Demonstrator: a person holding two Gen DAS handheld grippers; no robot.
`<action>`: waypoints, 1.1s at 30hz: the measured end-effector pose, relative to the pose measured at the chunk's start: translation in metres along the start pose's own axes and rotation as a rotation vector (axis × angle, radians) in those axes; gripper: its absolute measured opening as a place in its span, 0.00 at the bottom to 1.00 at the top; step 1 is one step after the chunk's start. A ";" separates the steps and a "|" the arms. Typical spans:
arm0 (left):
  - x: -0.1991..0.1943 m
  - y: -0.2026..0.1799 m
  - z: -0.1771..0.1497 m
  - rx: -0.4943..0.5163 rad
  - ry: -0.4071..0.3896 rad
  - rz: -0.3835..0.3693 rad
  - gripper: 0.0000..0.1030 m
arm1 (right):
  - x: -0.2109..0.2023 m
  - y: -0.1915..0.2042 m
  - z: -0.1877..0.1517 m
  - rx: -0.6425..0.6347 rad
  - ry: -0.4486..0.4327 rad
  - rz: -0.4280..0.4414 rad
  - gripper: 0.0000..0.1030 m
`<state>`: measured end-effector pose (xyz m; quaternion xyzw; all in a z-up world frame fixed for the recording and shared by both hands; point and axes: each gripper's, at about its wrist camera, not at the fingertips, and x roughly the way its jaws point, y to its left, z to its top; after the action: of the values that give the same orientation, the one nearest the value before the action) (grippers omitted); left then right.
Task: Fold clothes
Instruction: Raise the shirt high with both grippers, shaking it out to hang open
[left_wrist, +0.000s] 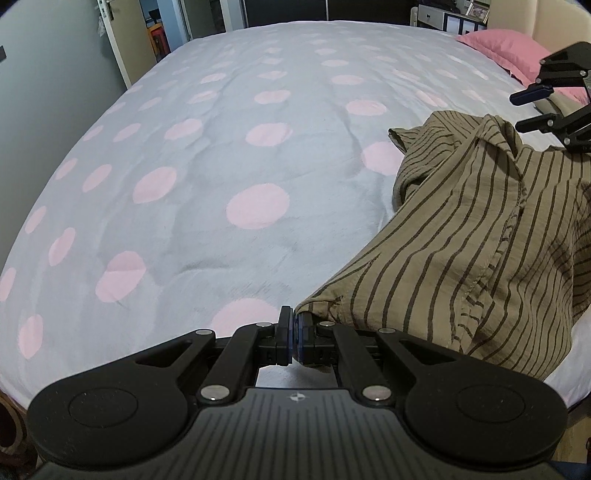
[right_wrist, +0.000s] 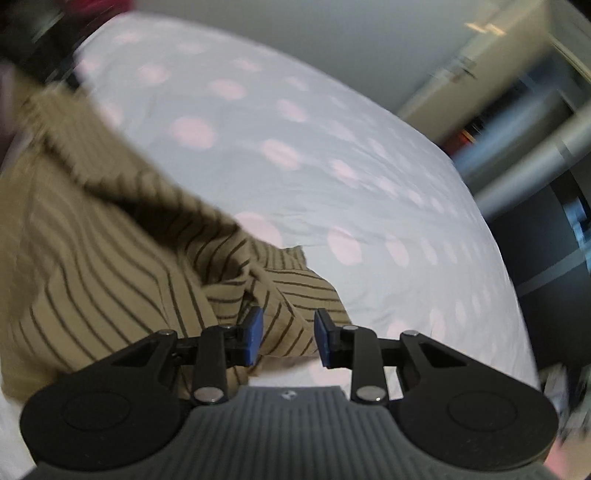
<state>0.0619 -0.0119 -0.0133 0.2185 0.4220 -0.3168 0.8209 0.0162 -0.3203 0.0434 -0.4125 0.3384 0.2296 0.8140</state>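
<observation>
The left gripper (left_wrist: 294, 334) pinches a corner of the striped shirt (left_wrist: 461, 236), which lies crumpled near the bed's (left_wrist: 184, 147) front right edge. The right gripper (right_wrist: 288, 338) stands open, its pads apparently straddling a shirt fold in the blurred view.

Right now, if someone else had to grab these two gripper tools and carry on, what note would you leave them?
Left gripper: shut, pinching a corner of the striped shirt at the near edge of the bed.
Right gripper: open, a fold of the shirt's cloth lies between its fingers, not yet gripped. Its view is blurred.
Shirt: crumpled in a heap on the spotted bedcover, collar and a sleeve bunched up. A pink pillow lies at the far end.
Done: one corner is held; no fold made.
Left: close the right gripper on the cloth, spread the shirt flat, then fold it.
</observation>
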 end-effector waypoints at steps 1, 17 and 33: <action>0.000 0.000 0.001 0.001 -0.002 -0.001 0.01 | 0.001 -0.002 0.001 -0.053 0.004 0.022 0.32; -0.003 0.000 0.002 -0.020 -0.023 -0.039 0.01 | 0.054 -0.019 0.026 -0.514 0.210 0.355 0.30; -0.108 -0.001 0.055 0.001 -0.334 -0.007 0.00 | -0.072 -0.025 0.025 -0.166 0.092 -0.145 0.02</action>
<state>0.0441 -0.0111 0.1064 0.1620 0.2804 -0.3518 0.8783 -0.0061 -0.3204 0.1206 -0.5117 0.3244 0.1782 0.7753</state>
